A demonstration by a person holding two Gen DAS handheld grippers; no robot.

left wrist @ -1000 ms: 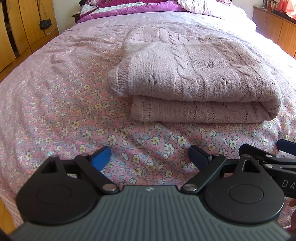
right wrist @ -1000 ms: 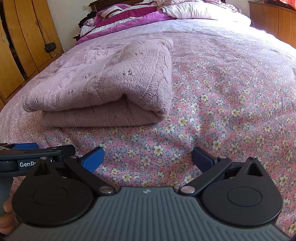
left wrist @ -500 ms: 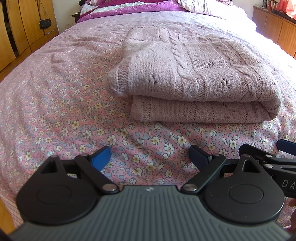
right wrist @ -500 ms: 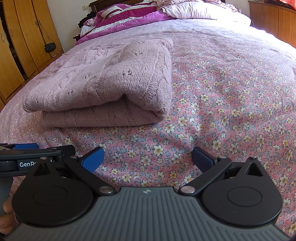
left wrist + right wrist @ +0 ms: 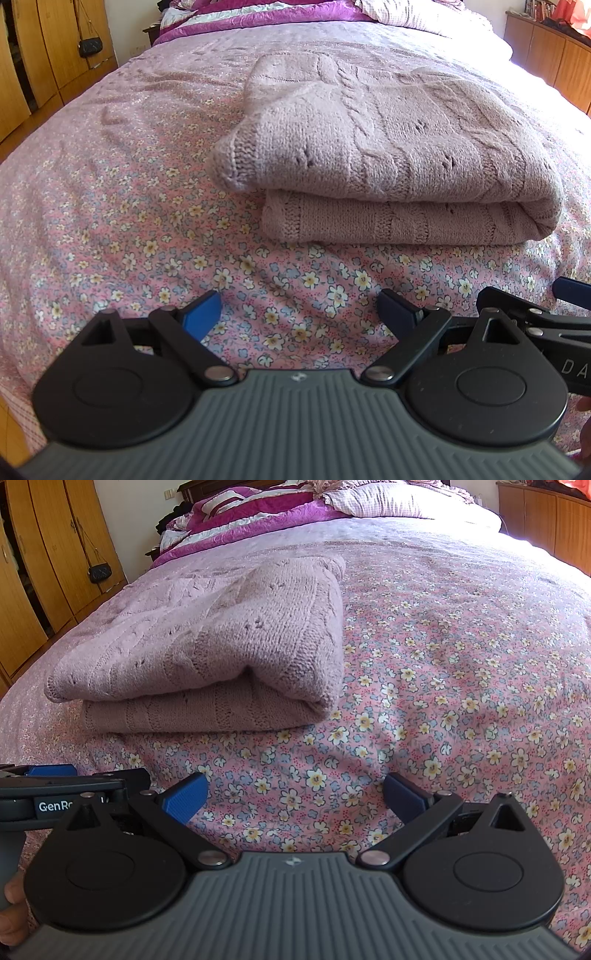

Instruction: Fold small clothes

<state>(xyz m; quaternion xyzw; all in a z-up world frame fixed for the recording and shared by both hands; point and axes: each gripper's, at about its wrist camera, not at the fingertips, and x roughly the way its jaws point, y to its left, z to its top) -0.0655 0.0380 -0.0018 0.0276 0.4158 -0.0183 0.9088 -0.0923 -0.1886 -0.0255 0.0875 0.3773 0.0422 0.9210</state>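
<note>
Floral bedspread (image 5: 110, 229), pink with small yellow and blue flowers, covers a wide bed; purple bedding (image 5: 258, 506) and a checked pillow (image 5: 388, 502) are heaped at the far end. Wooden wardrobes (image 5: 44, 572) line the left wall, with a small black bag (image 5: 100, 572) hanging by a thin strap from one door, and a wooden cabinet (image 5: 554, 55) stands at the right

Writing is scarce: the left gripper's side, seen from the right wrist view, carries white letters "GenR", cut off by the other gripper's body; in the left wrist view the right gripper's side shows "DA", also cut off

A mauve cable-knit sweater (image 5: 388, 158) lies folded in layers on the bedspread, its rounded fold toward the right side and its looser edges toward the left. It sits ahead of both grippers, apart from them, touched by neither

Left gripper (image 5: 299, 314) hangs over the near part of the bedspread, tilted down toward it, its blue pads (image 5: 201, 314) spread wide with only flowered cloth showing between them. Right gripper (image 5: 295, 797) is just beside it on the right, tilted down the same way, its pads (image 5: 184, 797) likewise wide apart and empty. A fingertip (image 5: 13, 919) shows at the lower left corner of the right wrist view, below the left gripper's handle
</note>
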